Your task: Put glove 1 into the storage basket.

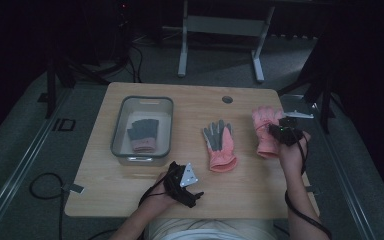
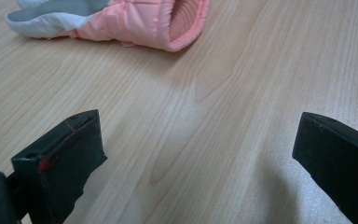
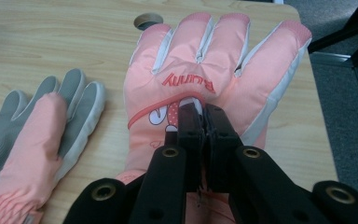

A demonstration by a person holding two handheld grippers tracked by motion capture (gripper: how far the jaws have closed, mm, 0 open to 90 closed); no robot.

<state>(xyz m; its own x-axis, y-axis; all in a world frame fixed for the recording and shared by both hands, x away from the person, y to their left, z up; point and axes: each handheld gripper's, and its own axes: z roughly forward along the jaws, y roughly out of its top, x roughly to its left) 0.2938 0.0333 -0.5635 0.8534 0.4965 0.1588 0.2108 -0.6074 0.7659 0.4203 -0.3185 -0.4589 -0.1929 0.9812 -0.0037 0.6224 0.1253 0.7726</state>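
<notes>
A pink glove [image 1: 265, 125] with "Bunny" stitched on its back [image 3: 214, 60] lies at the table's right side, fingers pointing away. My right gripper [image 1: 280, 131] is shut on it, the jaws pinching the fabric at the back of the hand [image 3: 204, 114]. A second glove [image 1: 219, 145], pink with a grey palm up, lies at mid-table, to the left in the right gripper view [image 3: 37, 130]. My left gripper [image 1: 185, 181] rests near the front edge, open over bare wood [image 2: 196, 126]. That second glove's cuff [image 2: 135, 18] lies some way beyond it.
A grey bin [image 1: 117, 130] stands at the left of the table with a grey and pink glove [image 1: 142, 134] inside. A round cable hole [image 1: 227, 99] sits near the far edge. The table's right edge runs close beside the held glove.
</notes>
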